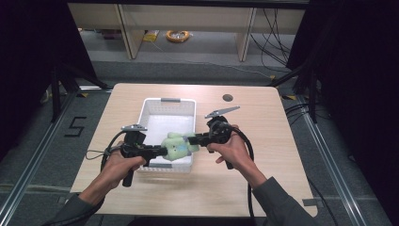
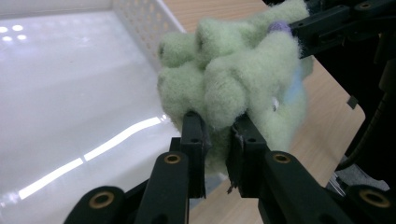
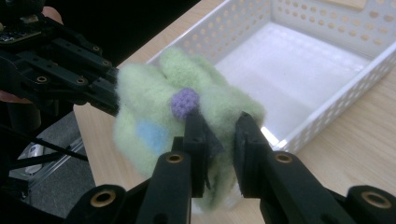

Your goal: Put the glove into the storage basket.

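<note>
One plush toy (two grippers clamping it), one basket

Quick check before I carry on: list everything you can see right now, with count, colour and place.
plush toy: one, pale green with a light blue patch and a small purple knob, held up over the near end of the basket, between the two tools.
basket: one, white, perforated walls, nothing lying in it, on the middle of the table.
table: one, light wood, with a dark round hole near its far right corner.
cable coil: one, yellow-orange, on the floor beyond the table.
left tool: one, black, shut on the plush toy from the left.
right tool: one, black, shut on the plush toy from the right.
hands: two, each holding a tool's handle.
</note>
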Available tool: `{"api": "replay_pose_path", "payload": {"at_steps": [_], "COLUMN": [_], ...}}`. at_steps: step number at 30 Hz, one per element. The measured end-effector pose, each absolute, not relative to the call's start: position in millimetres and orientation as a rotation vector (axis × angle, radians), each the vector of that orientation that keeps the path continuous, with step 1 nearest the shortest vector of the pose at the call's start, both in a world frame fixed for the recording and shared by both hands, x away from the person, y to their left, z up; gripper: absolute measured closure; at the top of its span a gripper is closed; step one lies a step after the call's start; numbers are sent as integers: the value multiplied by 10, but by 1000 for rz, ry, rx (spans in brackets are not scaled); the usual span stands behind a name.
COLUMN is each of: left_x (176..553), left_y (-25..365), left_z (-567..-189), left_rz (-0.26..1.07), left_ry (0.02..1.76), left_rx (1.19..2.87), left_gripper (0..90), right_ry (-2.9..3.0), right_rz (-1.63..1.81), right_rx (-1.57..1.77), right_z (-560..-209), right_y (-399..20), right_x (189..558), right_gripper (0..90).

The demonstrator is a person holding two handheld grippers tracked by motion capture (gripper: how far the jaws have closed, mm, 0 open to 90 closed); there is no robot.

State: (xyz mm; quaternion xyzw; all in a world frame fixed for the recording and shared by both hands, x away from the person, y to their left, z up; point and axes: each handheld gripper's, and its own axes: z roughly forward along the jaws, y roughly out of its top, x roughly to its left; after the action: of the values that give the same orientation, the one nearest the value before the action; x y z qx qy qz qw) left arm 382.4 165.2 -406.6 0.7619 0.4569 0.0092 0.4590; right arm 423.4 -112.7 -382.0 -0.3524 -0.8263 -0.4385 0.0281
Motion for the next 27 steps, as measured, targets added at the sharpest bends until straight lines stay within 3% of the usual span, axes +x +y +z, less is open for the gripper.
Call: {"api": "replay_pose_path", "payload": {"at_steps": [13,27], "left_x": [4156,4320], "left_y": [1918,1879], "left_z": [-4265,-4483], "left_rz": [-20,-20], "left_ry": [1220,1267], "left_rx": [1941,2062], "left_gripper": [768,759], "right_ry": [-2538,-2582], "right_rz": [-1278,-1082], "right_rx": [-1171,-1260], "right_z": [-4085,-4371], "right_y": [-734,-546], "right_x": [4500,4598], "right_gripper": [777,773]}}
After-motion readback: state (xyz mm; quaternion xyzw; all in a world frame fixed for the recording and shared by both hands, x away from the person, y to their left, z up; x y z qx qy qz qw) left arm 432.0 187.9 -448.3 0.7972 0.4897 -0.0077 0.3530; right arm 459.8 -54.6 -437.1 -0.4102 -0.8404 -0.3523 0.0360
